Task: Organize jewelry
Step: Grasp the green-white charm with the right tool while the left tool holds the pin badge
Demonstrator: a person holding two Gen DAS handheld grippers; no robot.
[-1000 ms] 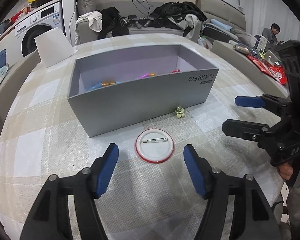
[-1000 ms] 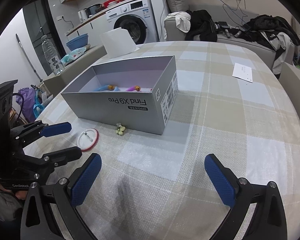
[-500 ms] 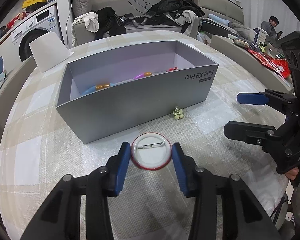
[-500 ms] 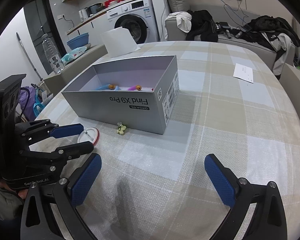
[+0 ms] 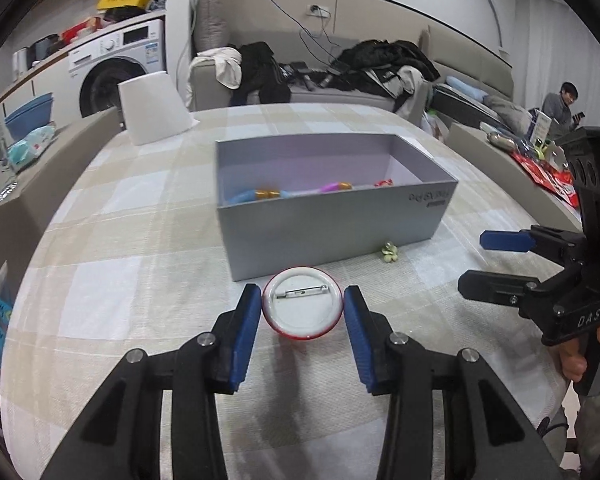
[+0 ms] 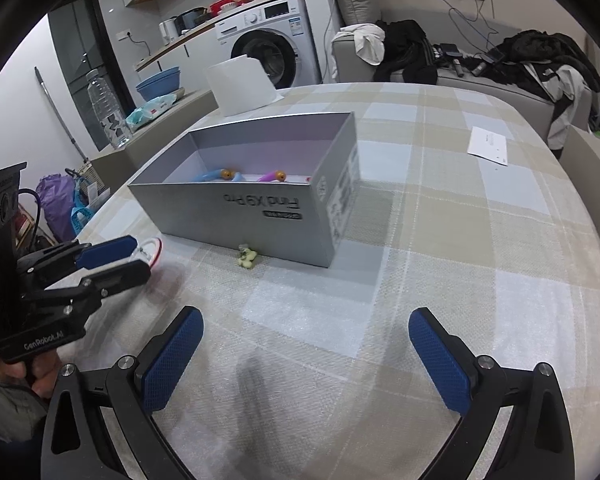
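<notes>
My left hand-held gripper is clamped on a round pin badge, white-backed with a red rim, its clasp facing up. The blue pads press the badge's opposite edges. I judge the badge lifted just off the checked surface, because a shadow lies beneath it, though I cannot be sure.

An open grey box sits just beyond the badge, with coloured pieces already inside. To do this step well, I should keep the squeeze steady on the thin rim, hold the badge level so it cannot pivot out, raise it above the near wall, and release it low inside the box.

My right hand-held gripper hangs with its fingers wide apart, holding nothing, above bare cloth.

The left view shows the pads meeting the badge rim. The right view hides most of the badge behind the left fingers, but shows a white paper slip farther across the surface. Both views show a small pale green charm by the box's front wall.
</notes>
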